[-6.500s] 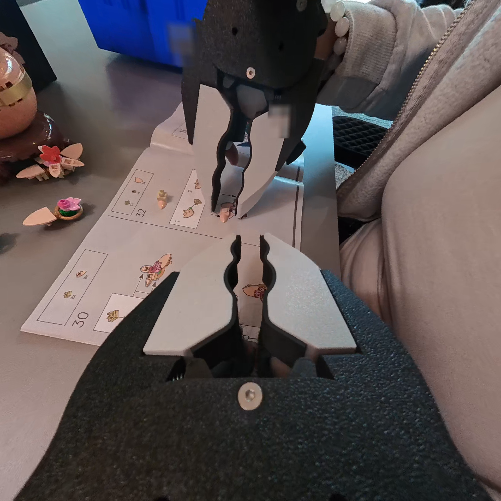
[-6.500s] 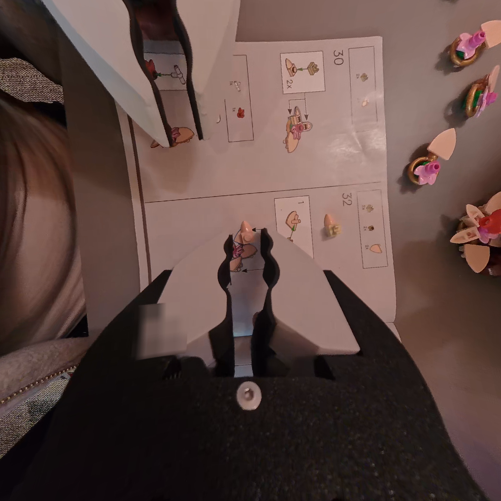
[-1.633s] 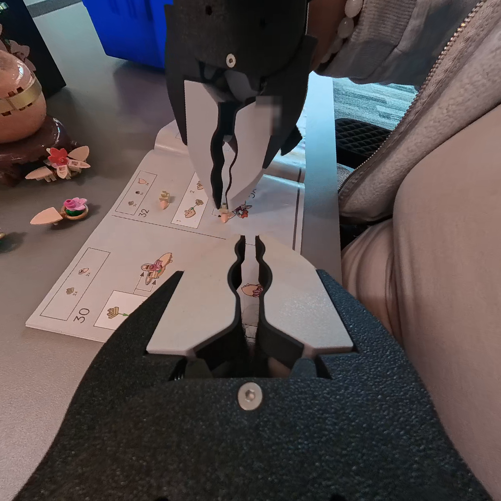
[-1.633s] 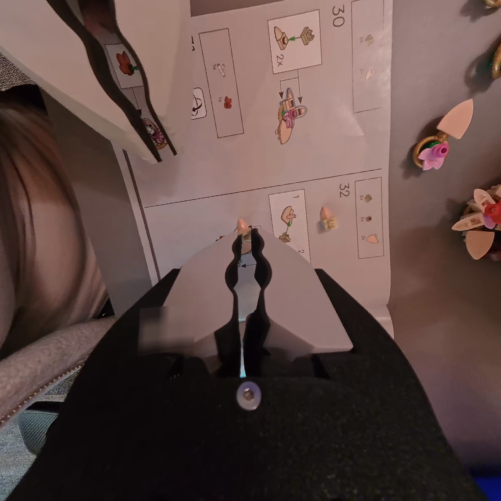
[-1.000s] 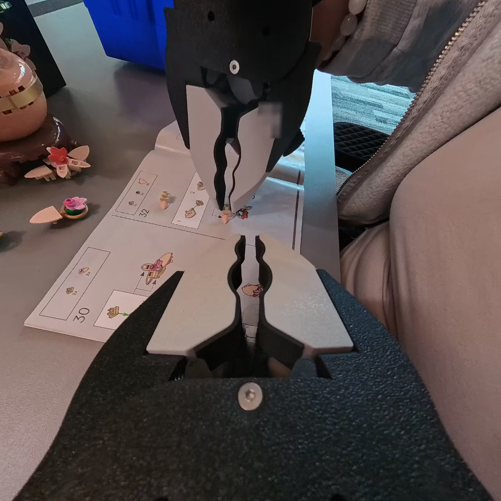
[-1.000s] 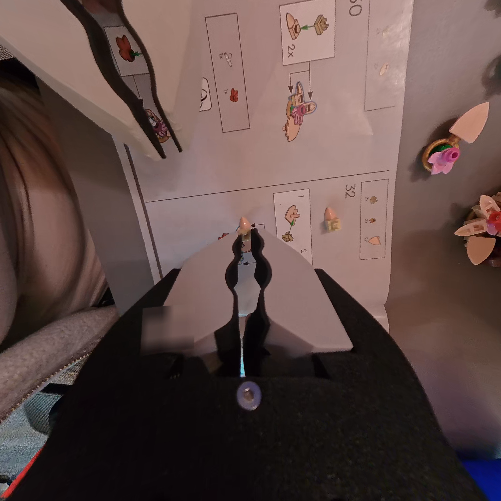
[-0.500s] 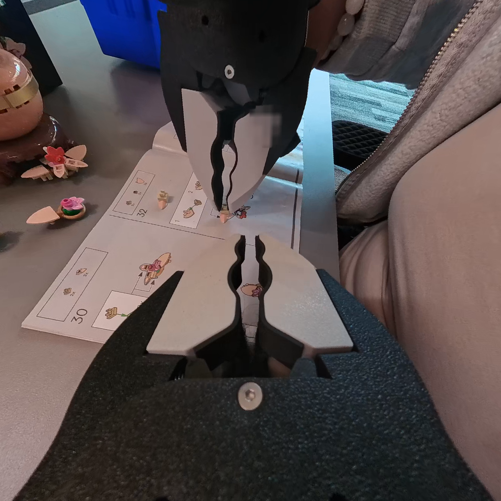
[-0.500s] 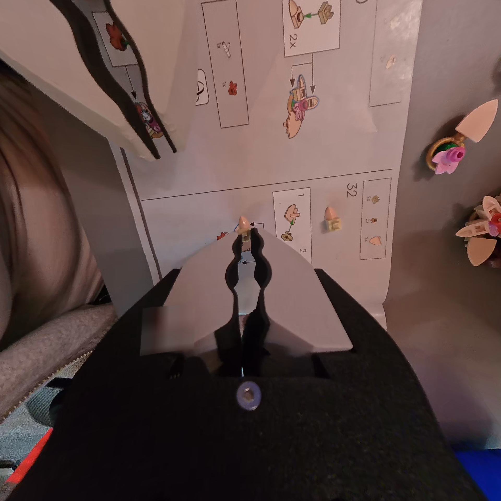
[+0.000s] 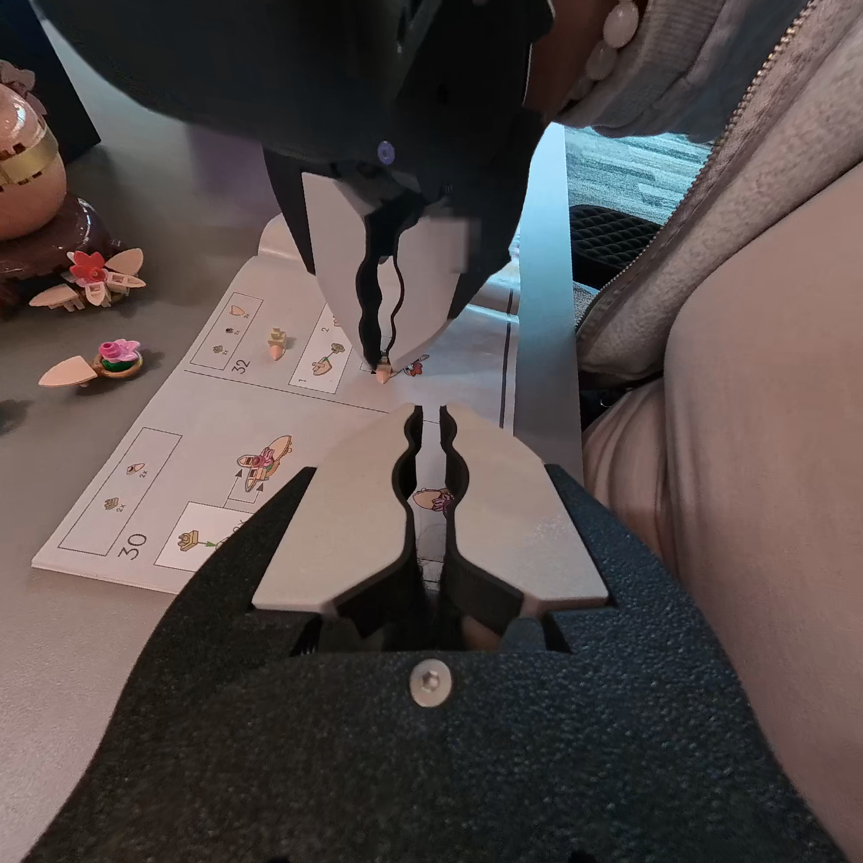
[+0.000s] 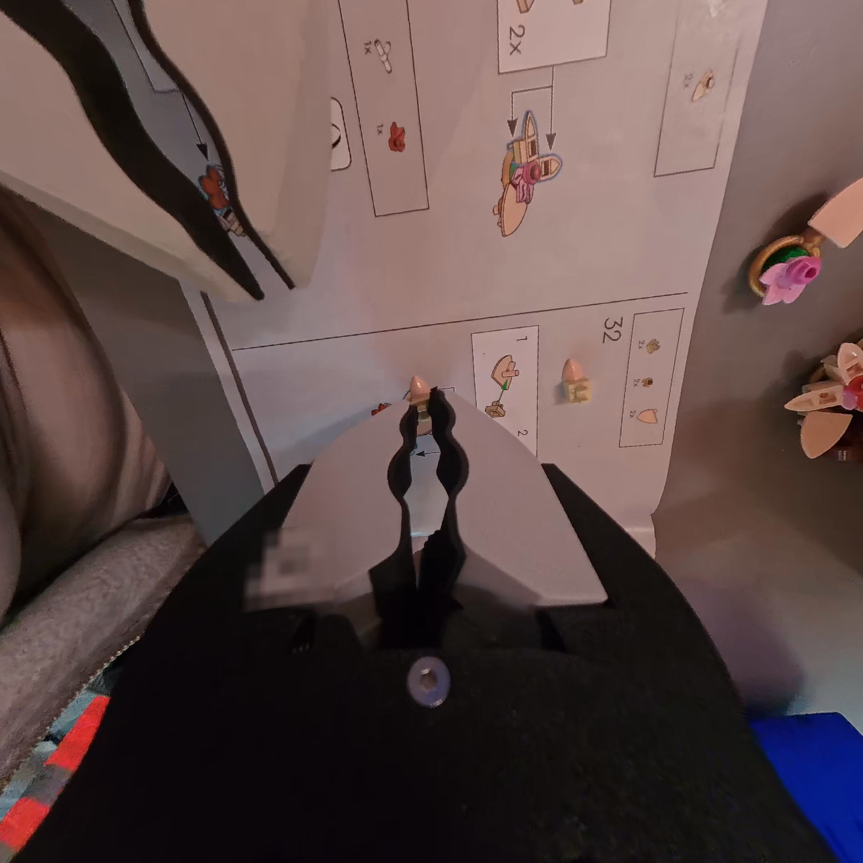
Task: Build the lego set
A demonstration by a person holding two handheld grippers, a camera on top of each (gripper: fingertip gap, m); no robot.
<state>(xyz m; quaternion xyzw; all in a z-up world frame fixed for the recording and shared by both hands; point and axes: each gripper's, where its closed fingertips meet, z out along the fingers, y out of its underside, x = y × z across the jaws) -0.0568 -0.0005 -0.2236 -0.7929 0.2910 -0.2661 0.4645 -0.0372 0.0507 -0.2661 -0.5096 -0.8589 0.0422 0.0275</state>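
My right gripper (image 10: 422,407) is shut on a small peach petal piece with a tan clip base (image 10: 418,388). It holds the piece tip-down on the open instruction booklet (image 10: 467,280). The left wrist view shows the same grasp, with the right gripper (image 9: 380,362) pinching the piece (image 9: 383,373) against the page. My left gripper (image 9: 429,413) hovers low over the booklet (image 9: 187,443) just short of it. Its jaws stand a narrow gap apart with only paper showing between them. It also shows in the right wrist view (image 10: 273,289), empty.
A second peach petal piece (image 9: 276,343) lies on the booklet to the left. A flower ring with a petal (image 9: 114,357), a petal cluster (image 9: 93,275) and an egg-shaped model (image 9: 23,187) stand on the grey table. A person's torso (image 9: 747,420) is at the right table edge. Left tips to right tips: about 7 cm.
The right gripper narrowed onto the petal piece several seconds ago and has kept it in the grasp. It has now leaned in closer over the booklet. The left gripper has barely moved.
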